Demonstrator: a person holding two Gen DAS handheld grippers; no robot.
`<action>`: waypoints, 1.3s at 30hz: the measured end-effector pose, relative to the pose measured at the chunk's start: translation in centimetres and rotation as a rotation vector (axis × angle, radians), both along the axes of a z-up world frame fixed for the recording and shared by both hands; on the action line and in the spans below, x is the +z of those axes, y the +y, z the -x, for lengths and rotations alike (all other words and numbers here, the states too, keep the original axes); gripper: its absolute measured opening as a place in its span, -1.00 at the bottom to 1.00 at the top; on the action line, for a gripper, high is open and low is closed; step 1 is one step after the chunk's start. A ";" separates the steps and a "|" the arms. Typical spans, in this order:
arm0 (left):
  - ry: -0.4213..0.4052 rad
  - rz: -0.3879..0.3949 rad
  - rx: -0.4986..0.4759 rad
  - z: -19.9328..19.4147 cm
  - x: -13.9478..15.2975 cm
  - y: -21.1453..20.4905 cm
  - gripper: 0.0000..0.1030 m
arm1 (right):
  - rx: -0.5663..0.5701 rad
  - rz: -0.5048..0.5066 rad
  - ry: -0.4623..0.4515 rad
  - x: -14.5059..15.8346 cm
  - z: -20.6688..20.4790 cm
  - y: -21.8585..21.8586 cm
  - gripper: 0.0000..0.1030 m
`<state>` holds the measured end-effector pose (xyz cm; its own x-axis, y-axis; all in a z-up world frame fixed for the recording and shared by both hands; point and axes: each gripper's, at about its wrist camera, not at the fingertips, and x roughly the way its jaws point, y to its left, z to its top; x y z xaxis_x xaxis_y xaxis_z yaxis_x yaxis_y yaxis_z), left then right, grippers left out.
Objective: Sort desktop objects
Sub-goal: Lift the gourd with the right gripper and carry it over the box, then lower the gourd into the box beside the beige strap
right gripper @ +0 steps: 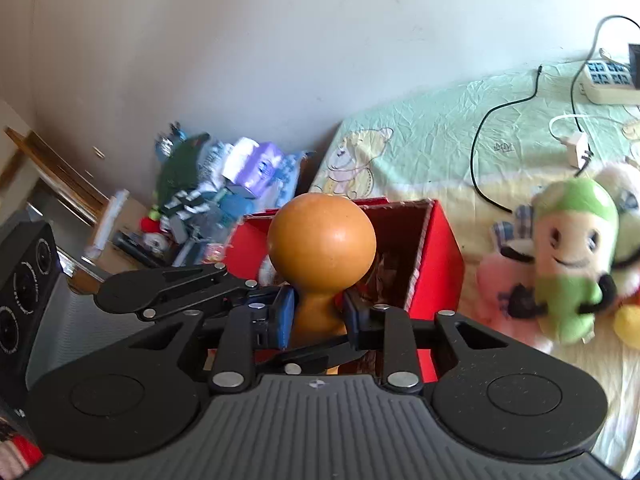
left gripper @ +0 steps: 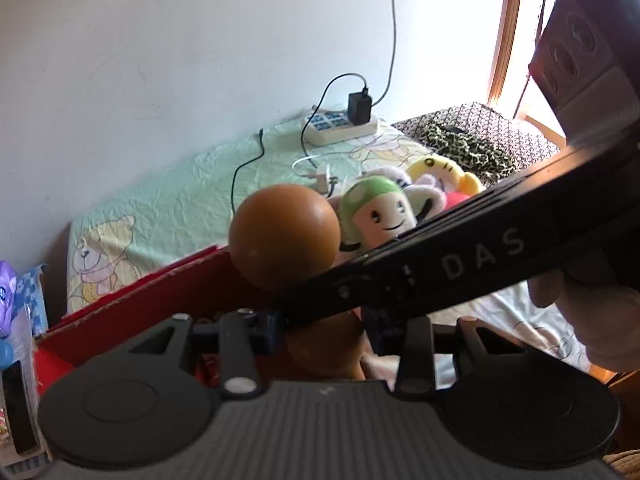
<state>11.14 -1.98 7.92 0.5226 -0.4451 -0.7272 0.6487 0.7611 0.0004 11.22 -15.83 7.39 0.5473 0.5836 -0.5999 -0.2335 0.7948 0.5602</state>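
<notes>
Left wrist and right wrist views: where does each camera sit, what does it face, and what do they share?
Left wrist: on the left gripper, facing the wall over the red box; its jaws and a hand show.
Right wrist: on the right gripper, facing the box; jaws clamp the gourd.
Shared: gourd, box, green plush.

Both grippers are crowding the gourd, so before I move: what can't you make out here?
- Left wrist view: gourd base and left gripper grip, hidden by the right gripper's arm.
- Right wrist view: red box contents, blocked by the gourd; right gripper clamps its neck.
- Right wrist view: floor clutter, blurred.
</notes>
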 end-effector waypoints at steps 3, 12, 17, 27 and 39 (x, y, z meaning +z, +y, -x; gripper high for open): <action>0.054 0.019 0.001 -2.5 -1.4 1.3 -0.21 | -0.005 0.072 0.007 -0.6 -1.5 1.7 -0.43; 0.203 -0.040 -0.089 -5.9 -6.7 2.2 -0.19 | -0.013 0.255 0.157 -3.5 -4.6 4.7 -0.47; 0.248 -0.055 -0.135 -6.6 -8.1 2.6 -0.19 | -0.022 0.345 0.217 -4.2 -5.3 6.0 -0.49; 0.266 -0.056 -0.124 -7.3 -9.1 2.9 0.02 | -0.071 0.388 0.250 -4.8 -5.7 5.5 -0.48; 0.304 -0.034 0.005 -8.9 -9.5 3.8 0.30 | -0.143 0.356 0.176 -4.8 -5.1 5.0 -0.57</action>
<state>20.04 1.84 -1.54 0.2807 -0.4161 -0.8649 0.6194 0.7669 -0.1680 16.37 -10.79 2.57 0.4791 0.2483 -0.8419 -0.0319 0.9634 0.2661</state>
